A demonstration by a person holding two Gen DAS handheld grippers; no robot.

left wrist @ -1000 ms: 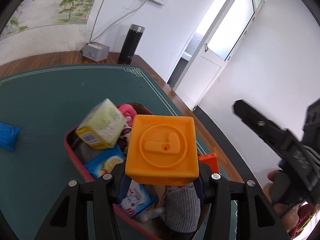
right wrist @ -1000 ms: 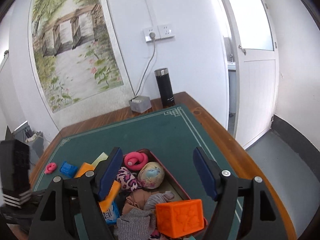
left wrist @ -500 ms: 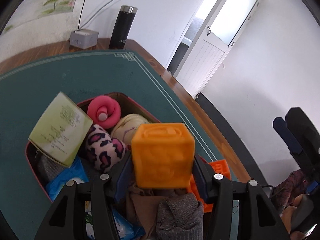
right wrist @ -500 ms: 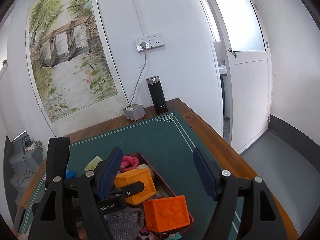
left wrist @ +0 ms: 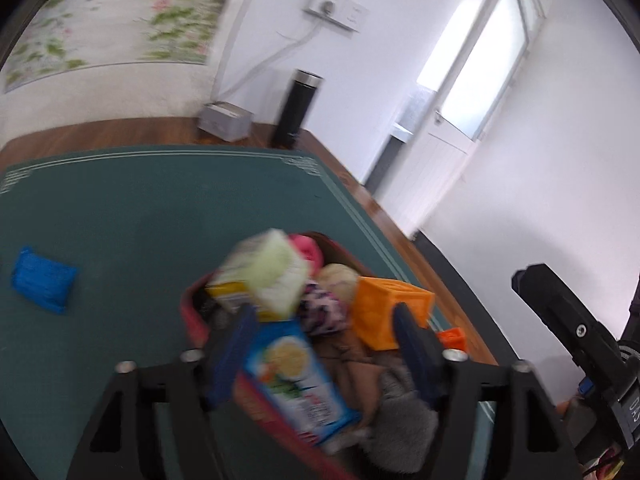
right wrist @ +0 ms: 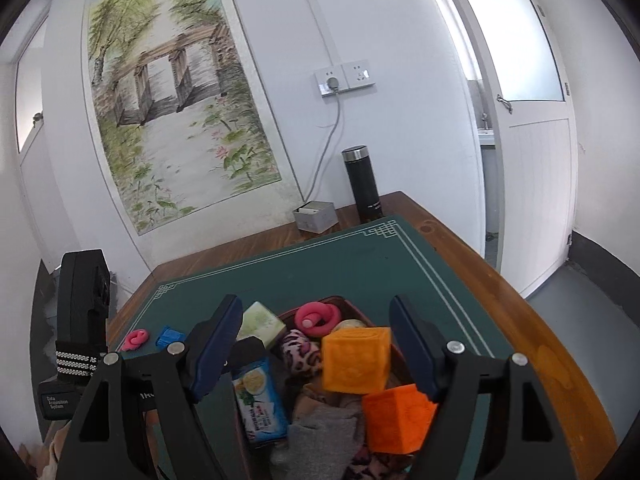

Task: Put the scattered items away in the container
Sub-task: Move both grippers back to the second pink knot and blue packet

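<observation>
A red container (left wrist: 195,316) (right wrist: 352,306) on the green mat is full: green box (left wrist: 266,270), blue packet (left wrist: 298,376), pink ring (right wrist: 318,318), leopard ball (right wrist: 300,354), socks. A light orange cube (right wrist: 356,360) (left wrist: 386,310) lies on the pile, beside a darker orange cube (right wrist: 398,418). My left gripper (left wrist: 324,354) is open and empty just above the container. My right gripper (right wrist: 316,344) is open and empty, above the container's near side. A blue item (left wrist: 42,280) (right wrist: 170,336) and a pink ring (right wrist: 136,338) lie on the mat to the left.
A black flask (right wrist: 362,184) and a grey box (right wrist: 316,216) stand at the table's back edge (right wrist: 248,240). The table's right edge (right wrist: 520,300) runs close to the container. A door is on the right.
My left gripper has opened and let the light orange cube go onto the pile, then drawn back and to the left. My right gripper has stayed open and risen slightly.
</observation>
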